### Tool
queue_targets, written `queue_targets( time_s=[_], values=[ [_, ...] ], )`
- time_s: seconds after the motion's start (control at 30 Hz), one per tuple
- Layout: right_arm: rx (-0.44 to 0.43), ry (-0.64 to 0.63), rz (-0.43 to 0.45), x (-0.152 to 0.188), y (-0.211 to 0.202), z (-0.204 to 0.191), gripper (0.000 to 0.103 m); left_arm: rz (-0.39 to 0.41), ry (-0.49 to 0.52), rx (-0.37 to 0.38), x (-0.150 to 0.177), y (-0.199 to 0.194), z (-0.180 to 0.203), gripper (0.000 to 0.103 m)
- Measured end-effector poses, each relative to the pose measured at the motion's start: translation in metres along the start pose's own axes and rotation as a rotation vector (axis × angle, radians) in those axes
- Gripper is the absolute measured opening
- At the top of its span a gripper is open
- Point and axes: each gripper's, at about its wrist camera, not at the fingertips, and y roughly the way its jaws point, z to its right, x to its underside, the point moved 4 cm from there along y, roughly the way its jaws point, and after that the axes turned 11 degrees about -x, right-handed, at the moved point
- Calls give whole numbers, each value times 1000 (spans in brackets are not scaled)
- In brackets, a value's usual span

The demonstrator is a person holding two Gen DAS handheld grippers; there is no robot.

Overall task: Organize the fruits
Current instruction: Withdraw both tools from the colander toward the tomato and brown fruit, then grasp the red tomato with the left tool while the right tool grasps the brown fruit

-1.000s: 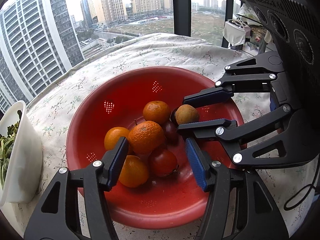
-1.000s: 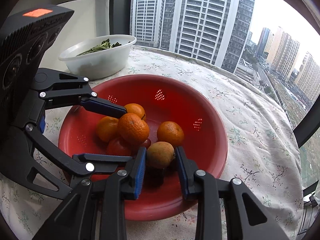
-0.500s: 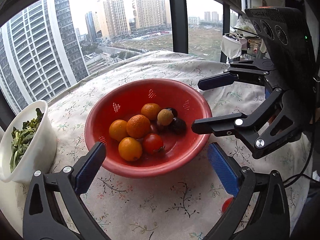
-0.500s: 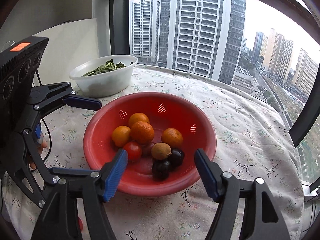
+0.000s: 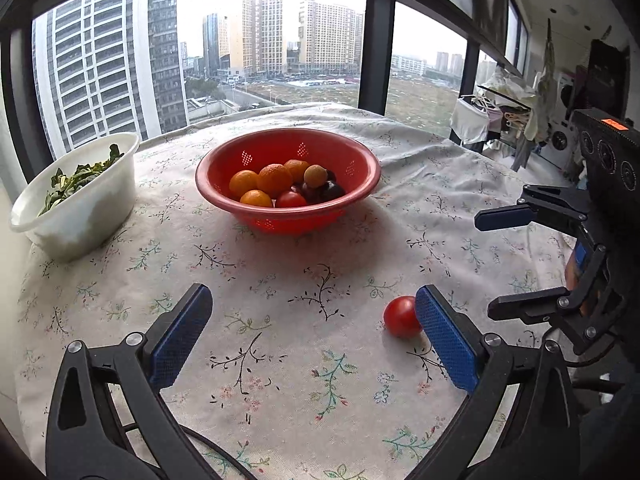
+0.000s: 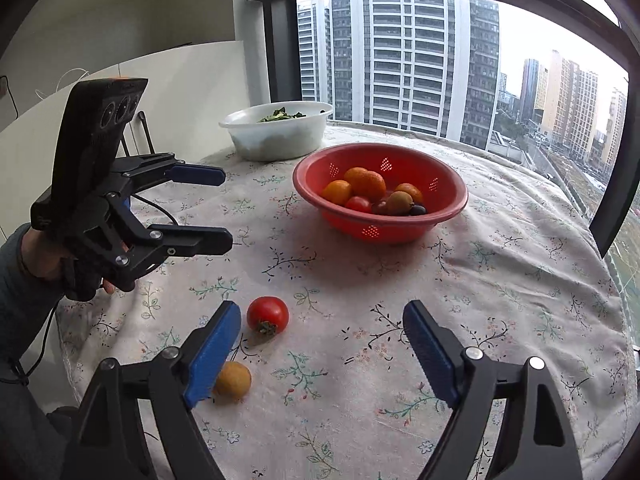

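Right wrist view: both claws, left claw (image 6: 228,210) and right claw (image 6: 322,354), have withdrawn from the red colander (image 6: 380,224), gaping wide and empty.

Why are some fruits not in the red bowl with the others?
Two look out of place. A tomato and a small yellow-brown fruit lie loose on the tablecloth, well away from the red bowl that holds the other fruit. Both hand-held grippers are open and empty, so neither piece is being carried.
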Motion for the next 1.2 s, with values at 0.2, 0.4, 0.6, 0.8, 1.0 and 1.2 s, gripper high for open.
queue_targets(
  time_s=[0.2, 0.4, 0.6, 0.8, 1.0, 1.2],
  values=[
    [-25, 10, -6, 25, 0, -37, 85, -17, 86, -27, 30, -28, 23, 103],
    [-23, 18, -46, 39, 15, -56, 80, -15, 67, -11, 49, -45, 31, 103],
    [13, 56, -88, 42, 27, -52, 71, -21, 28, -15, 62, -50, 26, 103],
    [43, 33, -135, 41, 39, -56, 61, -28, 15, -28, 68, -50, 21, 103],
    [53, 17, -162, 43, 46, -58, 49, -49, -7, -52, 69, -46, 12, 103],
    [54, 49, -153, 43, 43, -54, 30, -54, 36, -44, 62, -42, 19, 103]
  ],
)
